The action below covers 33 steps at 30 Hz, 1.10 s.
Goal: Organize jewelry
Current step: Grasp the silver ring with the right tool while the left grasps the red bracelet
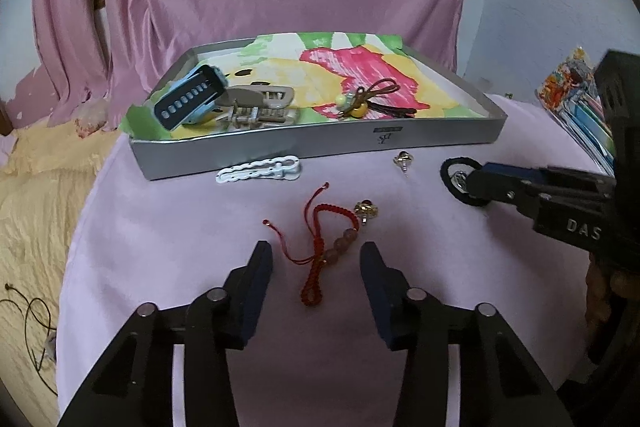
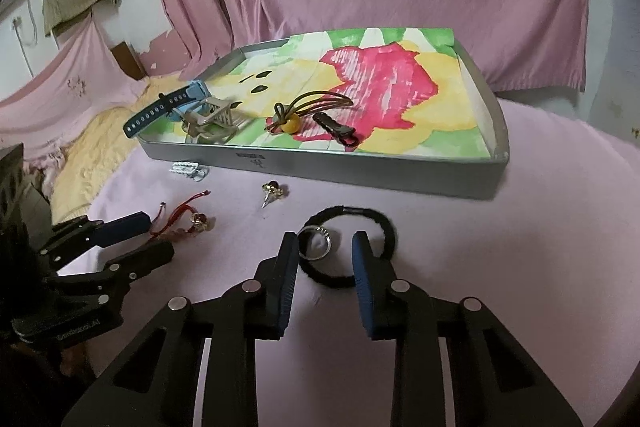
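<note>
A red cord bracelet (image 1: pixel 320 251) with pink beads lies on the pink cloth between the fingers of my open left gripper (image 1: pixel 316 257). A gold charm (image 1: pixel 366 209) lies just beyond it. My open right gripper (image 2: pixel 326 247) straddles a silver ring (image 2: pixel 316 243) and the near edge of a black hair tie (image 2: pixel 360 247). The grey tray (image 1: pixel 328 143) with a floral liner holds a blue watch (image 1: pixel 190 99), a beige claw clip (image 1: pixel 260 107), a knotted cord charm (image 1: pixel 360 103) and a black clip (image 2: pixel 336 129).
A white hair clip (image 1: pixel 260 169) and a small gold earring (image 1: pixel 402 161) lie on the cloth in front of the tray. Pink curtains hang behind. A yellow blanket (image 1: pixel 36 187) lies left, and colourful packets (image 1: pixel 576 99) sit at the right.
</note>
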Motion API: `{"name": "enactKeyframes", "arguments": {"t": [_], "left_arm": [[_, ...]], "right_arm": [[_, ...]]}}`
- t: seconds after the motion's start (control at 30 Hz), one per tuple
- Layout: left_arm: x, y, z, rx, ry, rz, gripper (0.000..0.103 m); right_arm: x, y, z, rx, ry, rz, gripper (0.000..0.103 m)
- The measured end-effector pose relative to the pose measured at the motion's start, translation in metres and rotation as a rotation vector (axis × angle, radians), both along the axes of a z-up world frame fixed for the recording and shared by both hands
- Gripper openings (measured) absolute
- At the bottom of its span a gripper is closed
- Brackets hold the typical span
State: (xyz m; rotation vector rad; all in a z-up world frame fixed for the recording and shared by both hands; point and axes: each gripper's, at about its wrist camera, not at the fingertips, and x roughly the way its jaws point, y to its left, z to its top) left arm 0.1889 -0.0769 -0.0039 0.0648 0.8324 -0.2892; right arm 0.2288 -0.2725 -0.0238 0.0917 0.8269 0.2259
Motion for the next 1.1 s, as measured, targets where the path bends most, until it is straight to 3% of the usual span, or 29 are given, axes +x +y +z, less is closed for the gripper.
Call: {"name": "enactKeyframes", "arguments": {"t": [0.3,0.43,0.57,0.83,1.1], "left_arm": [[0.002,-0.005,0.0,0.037,0.0,-0.013,0.025],[0.002,-0.008,0.0,0.042,0.002,-0.031,0.008],[0.002,-0.01,0.0,0.036,0.002,-0.039,0.008],[0.001,0.0,0.0,-0.058,0.011,-0.012,0.008],[-0.009,0.003,0.02,-0.12,-0.087,-0.018,0.008]], "right_arm": [[0.012,0.006,-0.002,-0.059,0.022,0.032,0.019],[0.013,0.008,-0.001,-0.067,0.021,0.052,0.014],[0.015,0.009,0.0,-0.057,0.031,0.088,0.008],[0.016,-0.005,-0.004,0.049,0.044,0.108,0.005],[0.007,-0.01,0.003,0.089,-0.009,0.077,0.003]]}}
